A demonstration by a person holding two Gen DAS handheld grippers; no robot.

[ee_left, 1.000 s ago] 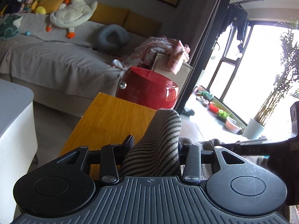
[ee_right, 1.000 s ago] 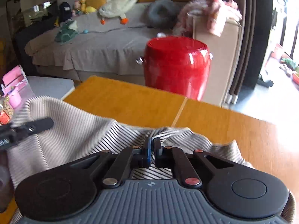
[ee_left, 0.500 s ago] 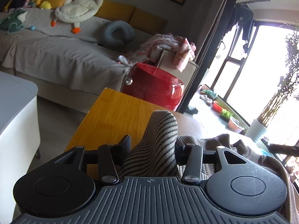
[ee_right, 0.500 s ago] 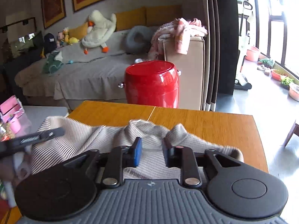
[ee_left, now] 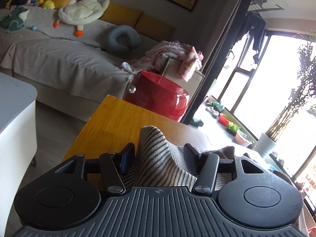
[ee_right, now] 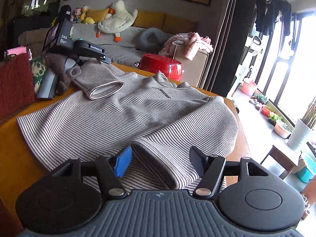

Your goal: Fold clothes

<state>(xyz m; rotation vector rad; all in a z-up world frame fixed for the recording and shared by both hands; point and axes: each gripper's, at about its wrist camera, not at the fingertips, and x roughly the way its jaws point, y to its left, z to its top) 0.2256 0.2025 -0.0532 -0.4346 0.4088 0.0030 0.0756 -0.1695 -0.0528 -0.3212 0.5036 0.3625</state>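
Note:
A beige sweater with thin dark stripes (ee_right: pixel 138 114) lies spread on the wooden table (ee_right: pixel 239 144), both sleeves folded in over the body. My right gripper (ee_right: pixel 162 156) is at its near edge; its jaws are opening and straddle the end of the right sleeve (ee_right: pixel 177 148) without pressing it. My left gripper (ee_left: pixel 159 154) is at the far left shoulder; its jaws are opening too, with a raised ridge of the sweater (ee_left: pixel 158 158) standing loose between the pads. In the right wrist view the left gripper's body (ee_right: pixel 88 48) sits above the left sleeve (ee_right: pixel 100 83).
A red bin (ee_left: pixel 158 98) stands just past the table's far edge, in front of a grey sofa (ee_left: pixel 59 59) with plush toys. A hand in a brown fuzzy sleeve (ee_right: pixel 57 65) and a red cloth (ee_right: pixel 15 83) are at the table's left. Floor and plant pots lie to the right.
My right gripper let go of the cloth, opened, and drew back to the sweater's near edge. My left gripper stayed put while its jaws widened around the ridge of cloth.

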